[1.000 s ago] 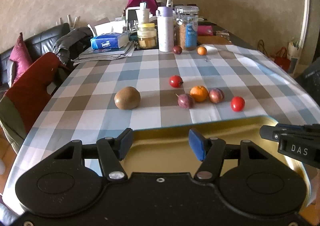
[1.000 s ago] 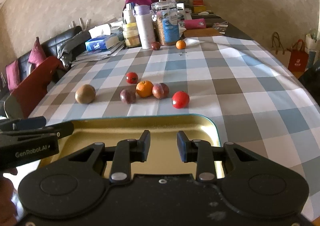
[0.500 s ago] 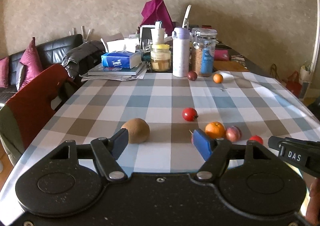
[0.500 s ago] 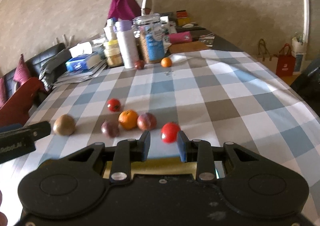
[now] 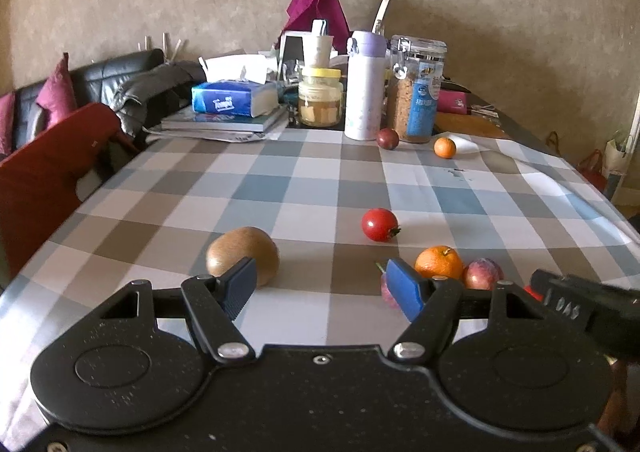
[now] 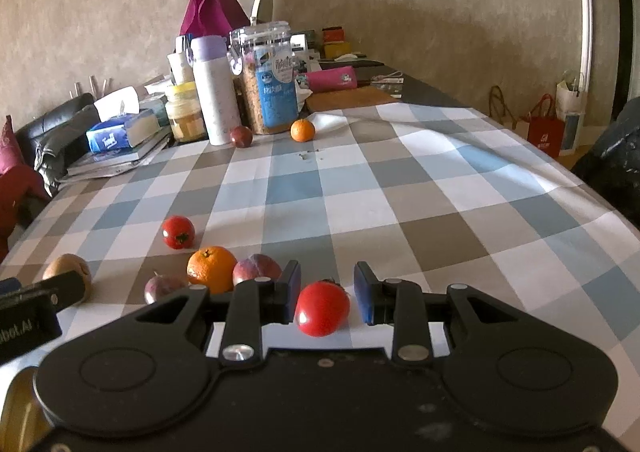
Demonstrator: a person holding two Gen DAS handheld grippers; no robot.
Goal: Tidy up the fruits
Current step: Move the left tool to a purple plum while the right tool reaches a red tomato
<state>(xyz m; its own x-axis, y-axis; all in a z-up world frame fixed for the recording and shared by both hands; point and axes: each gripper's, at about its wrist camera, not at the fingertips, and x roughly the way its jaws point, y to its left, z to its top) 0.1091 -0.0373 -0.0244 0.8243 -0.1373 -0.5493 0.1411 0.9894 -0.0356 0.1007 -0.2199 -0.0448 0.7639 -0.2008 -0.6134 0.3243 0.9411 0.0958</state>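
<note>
Fruits are loose on the checked desk (image 6: pixel 400 188), none sorted yet. Near cluster: tomato (image 6: pixel 322 308), orange (image 6: pixel 212 268), plum (image 6: pixel 256 270), a darker plum (image 6: pixel 162 288), a smaller tomato (image 6: pixel 178 231) and a kiwi (image 5: pixel 243 256) off to the left. Two strays sit far back by the jars: a dark fruit (image 6: pixel 241 136) and a small orange (image 6: pixel 302 130). Right claw (image 6: pixel 327 292) is lined up on the near tomato, which sits between the pads with a gap showing on both sides: partly open, gripping nothing, likely staged to close on it. Left claw (image 5: pixel 322 286) is wide and empty; the kiwi is just behind its left pad, the darker plum partly hidden behind its right pad, so its target is probably the kiwi, though hard to say from this angle. A gold edge at the bottom-left of the right view could be a tray (image 6: pixel 18 404), mostly out of frame.
</note>
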